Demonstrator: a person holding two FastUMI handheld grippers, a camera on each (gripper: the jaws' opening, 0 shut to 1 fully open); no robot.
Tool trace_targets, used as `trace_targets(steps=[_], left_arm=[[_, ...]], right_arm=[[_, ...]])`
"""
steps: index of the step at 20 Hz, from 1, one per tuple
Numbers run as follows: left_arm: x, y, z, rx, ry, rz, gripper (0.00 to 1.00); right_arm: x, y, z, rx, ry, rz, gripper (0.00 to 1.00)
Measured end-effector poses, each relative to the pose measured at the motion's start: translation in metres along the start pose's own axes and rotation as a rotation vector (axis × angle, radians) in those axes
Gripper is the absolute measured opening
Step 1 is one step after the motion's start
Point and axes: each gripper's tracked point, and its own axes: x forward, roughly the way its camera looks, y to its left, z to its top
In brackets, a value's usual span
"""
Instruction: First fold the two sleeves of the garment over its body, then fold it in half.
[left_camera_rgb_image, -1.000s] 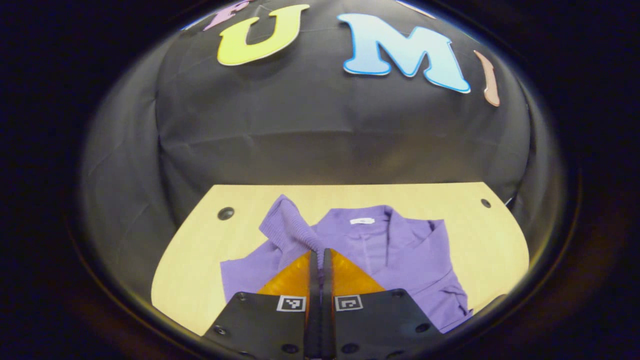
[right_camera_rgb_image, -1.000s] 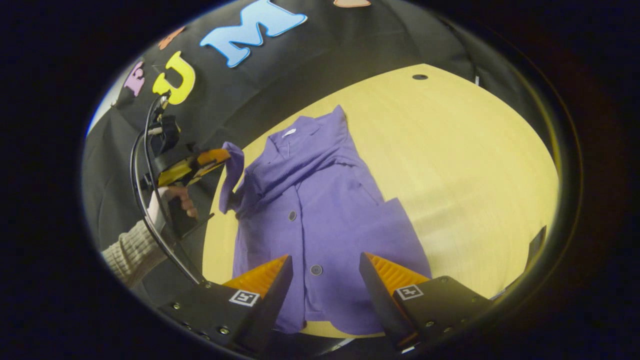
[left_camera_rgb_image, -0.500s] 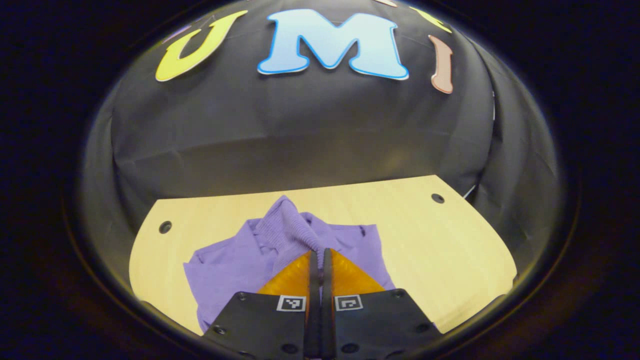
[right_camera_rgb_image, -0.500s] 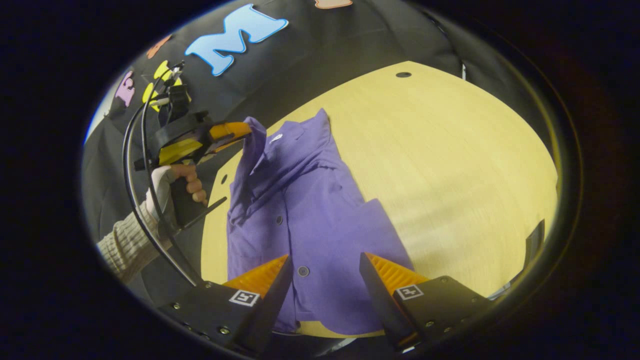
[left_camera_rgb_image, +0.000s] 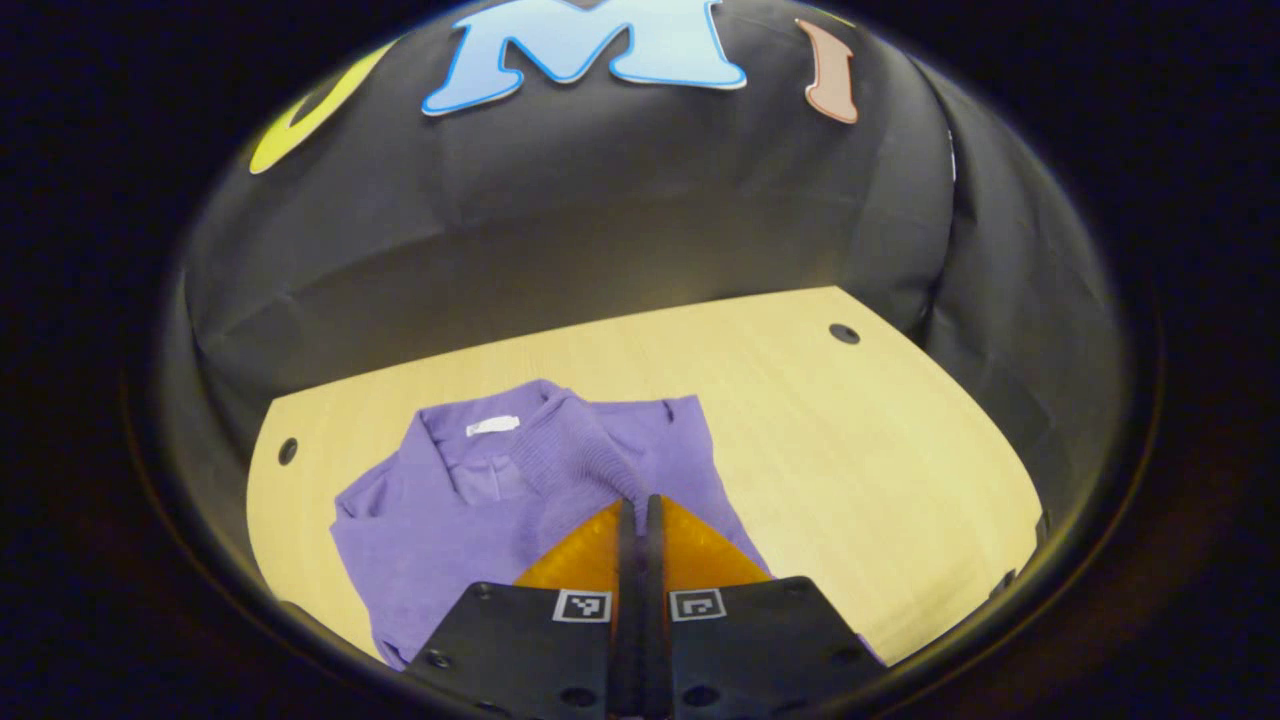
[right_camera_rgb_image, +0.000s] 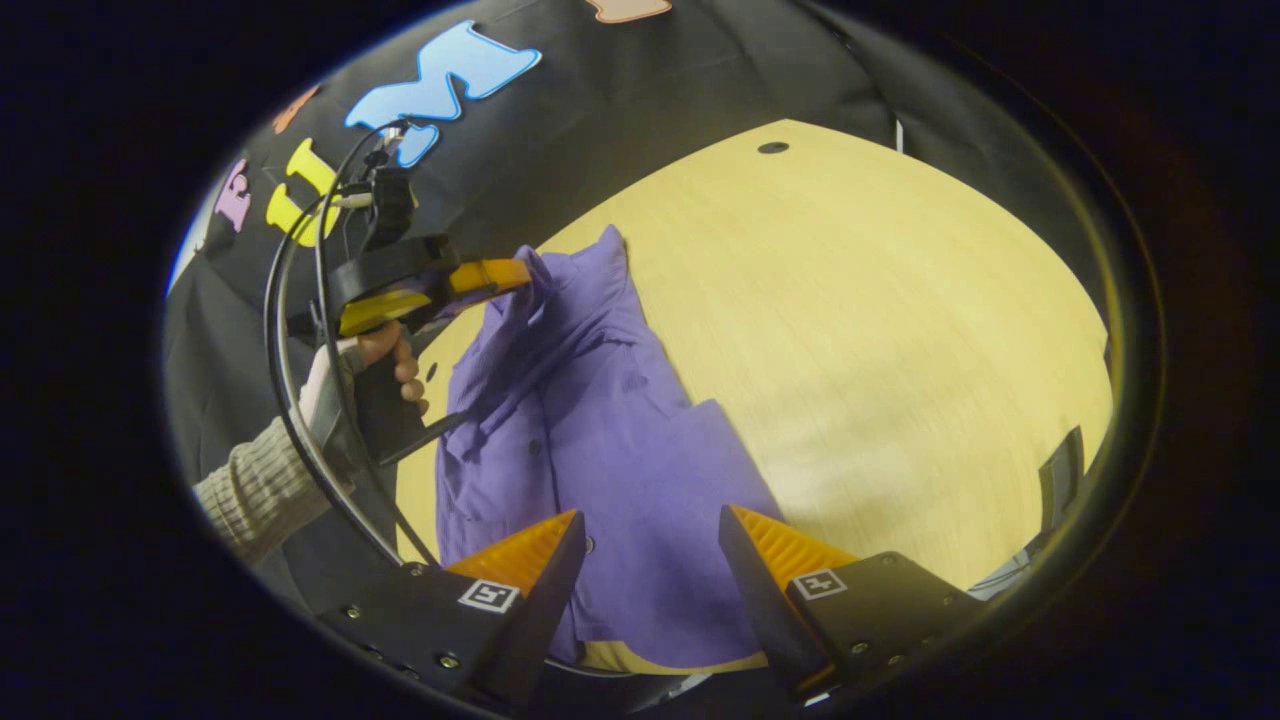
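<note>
While the left tool (left_camera_rgb_image: 636, 510) pinches a sleeve (left_camera_rgb_image: 575, 455) above the shirt (right_camera_rgb_image: 600, 420), the right tool (right_camera_rgb_image: 650, 540) hangs wide over the worktop (right_camera_rgb_image: 880, 330).

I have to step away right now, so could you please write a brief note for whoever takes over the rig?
Left tongs: shut on the sleeve of the purple garment, held lifted above its body.
Right tongs: open, holding nothing, above the hem end.
The garment lies on the wooden table; the other sleeve seems already folded in.
Left to do: lay this sleeve across the body, release, then fold the garment in half.
</note>
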Motion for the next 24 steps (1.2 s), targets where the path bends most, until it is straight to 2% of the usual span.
trace_targets(steps=[2, 5, 6, 8, 10, 14, 20, 22, 24], left_arm=[[0.0, -0.006, -0.007, -0.016, 0.013, -0.035, 0.17], [-0.006, -0.012, -0.006, 0.005, 0.001, -0.054, 0.74], [-0.009, -0.014, -0.005, 0.014, -0.006, -0.061, 0.78], [-0.02, -0.016, -0.001, 0.023, -0.026, -0.07, 0.79], [-0.036, -0.01, 0.0, 0.02, -0.048, -0.078, 0.84], [-0.078, 0.003, -0.023, -0.026, -0.032, -0.107, 0.85], [-0.132, 0.054, -0.102, -0.031, 0.044, -0.021, 0.85], [-0.152, 0.076, -0.129, -0.053, 0.067, 0.027, 0.95], [-0.172, 0.097, -0.157, -0.084, 0.095, 0.073, 0.98]], right_arm=[[0.001, -0.001, 0.0, 0.0, 0.002, -0.002, 0.83], [0.003, -0.001, 0.003, -0.002, 0.005, -0.001, 0.83], [0.005, -0.001, 0.002, -0.006, 0.008, -0.003, 0.83], [0.002, 0.001, -0.001, -0.014, 0.008, -0.006, 0.83], [-0.001, 0.0, -0.002, -0.024, 0.009, -0.015, 0.83], [0.001, -0.007, -0.004, -0.039, 0.023, -0.048, 0.83], [0.004, -0.019, -0.017, -0.077, 0.084, -0.101, 0.83], [0.006, -0.023, -0.023, -0.12, 0.118, -0.124, 0.83], [0.009, -0.024, -0.027, -0.183, 0.151, -0.149, 0.83]])
